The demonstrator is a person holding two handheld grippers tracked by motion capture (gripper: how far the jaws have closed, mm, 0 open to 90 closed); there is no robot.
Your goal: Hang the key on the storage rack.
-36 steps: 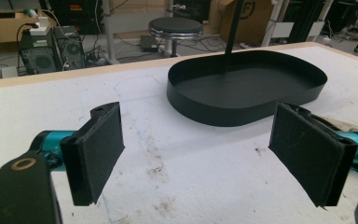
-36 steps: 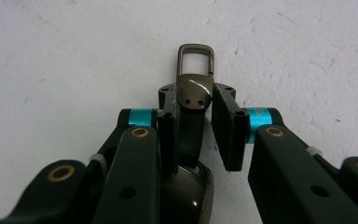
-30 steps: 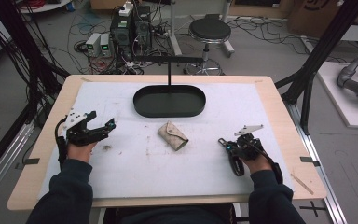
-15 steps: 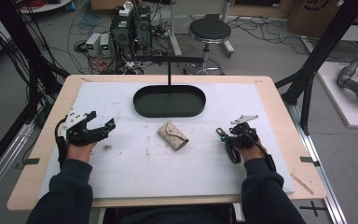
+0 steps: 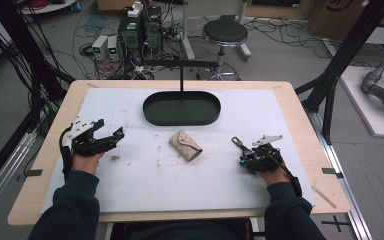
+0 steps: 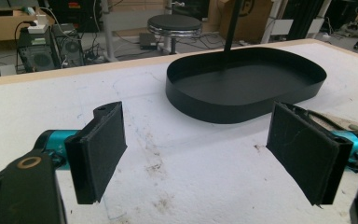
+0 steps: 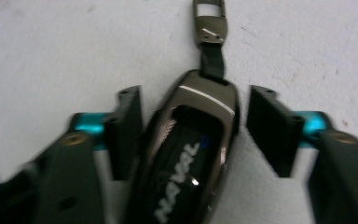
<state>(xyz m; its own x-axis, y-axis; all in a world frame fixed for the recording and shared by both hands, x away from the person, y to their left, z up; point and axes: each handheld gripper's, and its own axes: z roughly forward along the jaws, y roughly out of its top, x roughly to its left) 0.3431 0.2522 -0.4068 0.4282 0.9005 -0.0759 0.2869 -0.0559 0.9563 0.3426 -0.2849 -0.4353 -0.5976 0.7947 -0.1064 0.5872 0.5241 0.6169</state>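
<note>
1. While the person is sitting at the near edge of the table (image 5: 300, 107), we are seeing both forearms coming in from the bottom of the high view, one gripper in each hand.
2. We are noting the left gripper (image 5: 111, 137) hovering low over the white mat (image 5: 145, 185) on the table's left side, its jaws spread wide with nothing between them; the left gripper view is confirming bare mat in the gap.
3. We are looking along those jaws toward a black oval tray (image 6: 242, 100) with a thin upright post (image 6: 230, 32) rising from its floor; the tray is sitting at the far middle of the mat.
4. We are finding the right gripper (image 7: 193, 140) low over the right side of the mat, jaws parted and straddling a dark car key fob (image 7: 186, 154) lettered "NAVAL".
5. We are seeing the left-hand pad touching or nearly touching the fob's edge, while a clear gap is showing at the other pad, so the fob is not pinched.
6. We are noting the fob's short strap and metal clasp (image 7: 209, 21) pointing away from the hand, lying on the mat.
7. We are recording a small beige pouch (image 5: 185, 146) lying on the mat's middle, between the two grippers and just near of the tray, apart from both.
8. We are seeing a round black stool (image 5: 225, 32) on the floor beyond the table.
</note>
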